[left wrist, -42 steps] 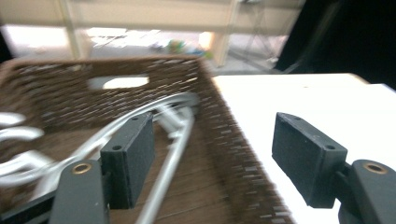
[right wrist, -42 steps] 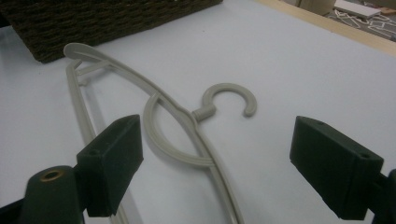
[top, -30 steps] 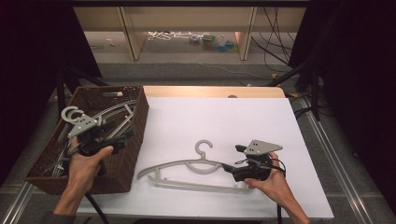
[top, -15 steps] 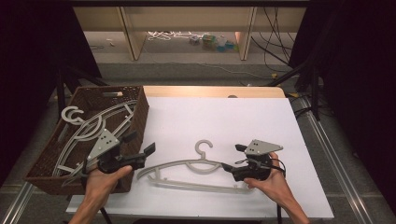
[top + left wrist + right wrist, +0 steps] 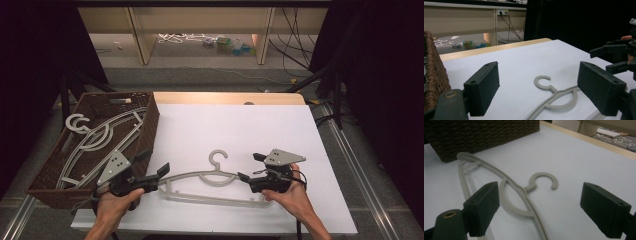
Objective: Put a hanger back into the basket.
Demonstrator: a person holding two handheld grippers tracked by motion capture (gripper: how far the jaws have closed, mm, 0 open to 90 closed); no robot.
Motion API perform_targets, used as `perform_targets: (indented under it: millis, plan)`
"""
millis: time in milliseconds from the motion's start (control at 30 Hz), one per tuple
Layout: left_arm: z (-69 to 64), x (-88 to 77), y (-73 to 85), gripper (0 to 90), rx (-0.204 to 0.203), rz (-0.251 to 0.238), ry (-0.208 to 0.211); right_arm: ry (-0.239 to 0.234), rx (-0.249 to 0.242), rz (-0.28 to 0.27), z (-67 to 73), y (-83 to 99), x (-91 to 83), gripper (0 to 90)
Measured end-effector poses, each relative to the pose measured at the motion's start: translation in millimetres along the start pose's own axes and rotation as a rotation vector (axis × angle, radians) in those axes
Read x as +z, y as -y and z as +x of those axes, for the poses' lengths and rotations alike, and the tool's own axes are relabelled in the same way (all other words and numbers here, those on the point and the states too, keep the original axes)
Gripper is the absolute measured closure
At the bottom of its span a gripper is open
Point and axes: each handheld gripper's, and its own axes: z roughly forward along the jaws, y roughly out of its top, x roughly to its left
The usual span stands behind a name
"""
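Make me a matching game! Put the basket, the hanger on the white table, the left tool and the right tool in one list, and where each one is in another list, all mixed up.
Things:
1. basket
2. hanger
3. left tool
4. right tool

Places or states:
A. open, at the hanger's right end
B. lying flat on the white table
C. open, at the hanger's left end
D. at the table's left edge, with more hangers inside

Pairs: 1-D, 2-B, 3-C, 4-A

Both hand-held tools are black: the left gripper (image 5: 152,167) and right gripper (image 5: 249,166) each carry a grey three-cornered plate and blocky jaw pads with screw holes. Bare forearms, no sleeves.
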Motion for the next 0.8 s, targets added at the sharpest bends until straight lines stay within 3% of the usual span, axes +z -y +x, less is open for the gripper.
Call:
perform_targets:
  millis: [200,500,800]
  plan:
    - [-7.8,1.1,13.0,17.5,0.016,-0.004,0.020,0.008,0.043,-0.047,4.2,3.8,-3.8,16.7]
    - [-9.1,0.8,24.4,17.1,0.035,0.015,0.008,0.057,0.073,-0.144,13.8,9.7,-17.5,16.7]
    - [-11.0,1.0,27.5,17.1,0.043,0.030,0.003,0.053,0.061,-0.118,11.0,12.3,-14.3,16.5]
